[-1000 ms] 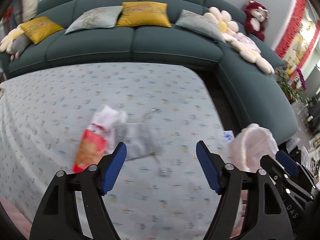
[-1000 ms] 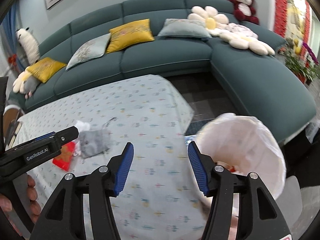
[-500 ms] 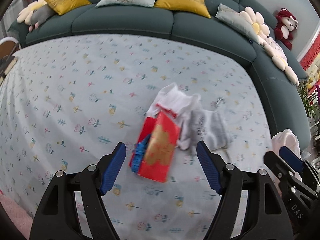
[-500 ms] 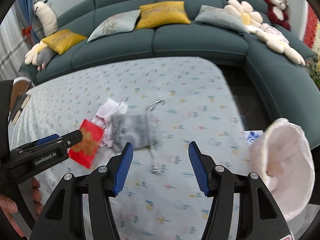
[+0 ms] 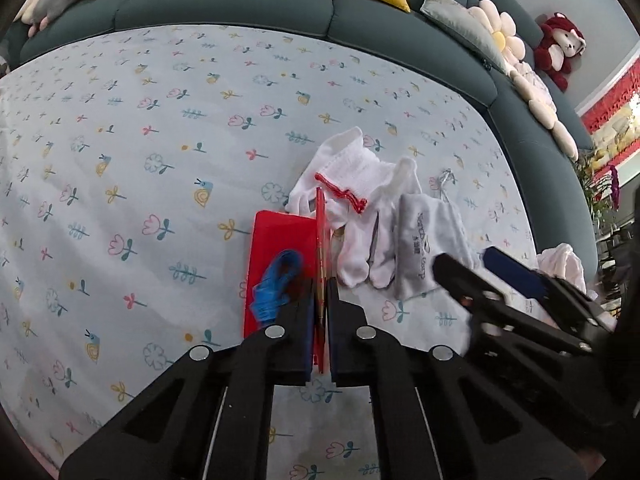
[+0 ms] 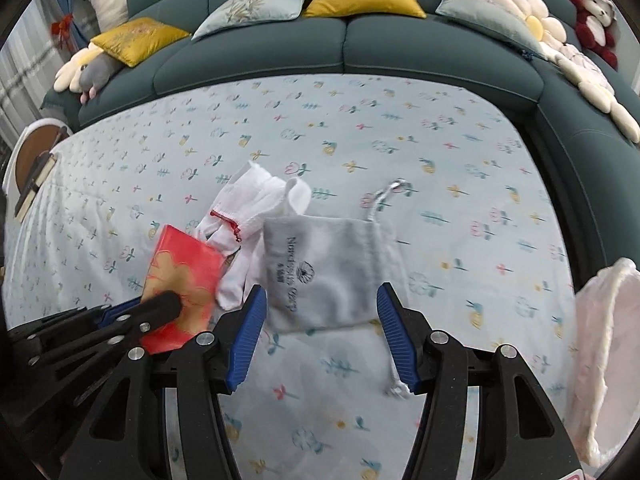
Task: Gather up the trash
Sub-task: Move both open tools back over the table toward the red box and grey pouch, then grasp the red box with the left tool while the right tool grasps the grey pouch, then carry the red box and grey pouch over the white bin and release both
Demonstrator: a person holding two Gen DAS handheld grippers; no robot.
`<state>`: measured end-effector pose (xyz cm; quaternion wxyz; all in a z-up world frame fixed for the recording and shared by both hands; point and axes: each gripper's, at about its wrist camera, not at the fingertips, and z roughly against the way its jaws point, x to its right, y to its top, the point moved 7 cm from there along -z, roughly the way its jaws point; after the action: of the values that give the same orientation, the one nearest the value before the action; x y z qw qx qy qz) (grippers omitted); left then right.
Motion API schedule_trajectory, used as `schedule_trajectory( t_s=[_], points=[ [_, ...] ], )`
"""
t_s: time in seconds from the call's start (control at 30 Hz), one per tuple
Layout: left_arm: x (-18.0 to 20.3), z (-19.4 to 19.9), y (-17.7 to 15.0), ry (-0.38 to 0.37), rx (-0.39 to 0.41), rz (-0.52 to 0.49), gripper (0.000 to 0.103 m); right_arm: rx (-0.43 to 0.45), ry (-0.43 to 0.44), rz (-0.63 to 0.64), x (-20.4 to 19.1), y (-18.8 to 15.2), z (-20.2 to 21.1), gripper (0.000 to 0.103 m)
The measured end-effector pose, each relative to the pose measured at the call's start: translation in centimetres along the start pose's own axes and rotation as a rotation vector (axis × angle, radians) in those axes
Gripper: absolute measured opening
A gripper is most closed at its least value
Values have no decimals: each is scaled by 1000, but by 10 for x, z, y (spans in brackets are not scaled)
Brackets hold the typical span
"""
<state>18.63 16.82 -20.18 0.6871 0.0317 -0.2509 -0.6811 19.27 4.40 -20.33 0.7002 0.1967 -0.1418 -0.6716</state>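
Observation:
A red envelope [image 5: 280,240] with gold print lies on the floral tablecloth [image 5: 140,140], beside a white glove [image 5: 360,184] and a grey drawstring pouch [image 5: 428,248]. My left gripper [image 5: 320,300] is shut on the envelope's raised flap, seen edge-on between the pads; a blue scrap [image 5: 276,280] lies on the envelope. In the right wrist view my right gripper [image 6: 318,332] is open, its pads either side of the near edge of the grey pouch [image 6: 324,268]. The envelope [image 6: 180,280] and glove [image 6: 248,208] lie to its left.
A trash bin lined with a pale pink bag [image 6: 600,352] stands off the table's right edge. A dark green sofa [image 6: 340,52] with cushions and plush toys wraps around the far side. A small round side table [image 6: 32,152] with a book is at left.
My left gripper has moved in and closed on the red envelope. My right gripper has come down close over the grey pouch, still open.

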Motion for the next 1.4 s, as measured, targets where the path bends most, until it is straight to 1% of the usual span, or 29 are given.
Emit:
schedule_trajectory(
  t_s=[0.17,0.23,0.27,0.3,0.33,0.37,0.4,0.43,0.57,0.8,1.13,1.4],
  points=[
    [-9,3,3,-26,5,51,3,-30,7,6,-8,2,-20,56],
    [-13,3,4,-35,2,68,3,-45,7,11,-9,0,-28,52],
    [-14,3,4,-38,1,75,3,-56,9,12,-9,-2,-32,44],
    [-15,3,5,-41,0,80,3,-72,14,11,-9,-5,-37,31],
    [-15,3,6,-40,2,82,3,-70,11,11,-8,-6,-37,29],
    [-15,4,6,-38,4,81,3,-70,13,12,-8,-6,-36,21],
    [-15,5,6,-37,5,79,3,-77,19,10,-7,-7,-36,8],
    [-14,6,5,-34,7,80,3,-82,24,3,-6,-7,-35,6],
    [-7,13,5,-38,17,78,3,-56,25,-5,1,-6,-21,5],
    [26,32,8,-58,54,33,3,25,34,-48,23,2,23,5],
    [110,63,11,-116,111,-88,3,168,13,-114,76,7,101,5],
    [183,80,0,-174,132,-197,3,253,-26,-196,142,-9,156,5]
  ],
)
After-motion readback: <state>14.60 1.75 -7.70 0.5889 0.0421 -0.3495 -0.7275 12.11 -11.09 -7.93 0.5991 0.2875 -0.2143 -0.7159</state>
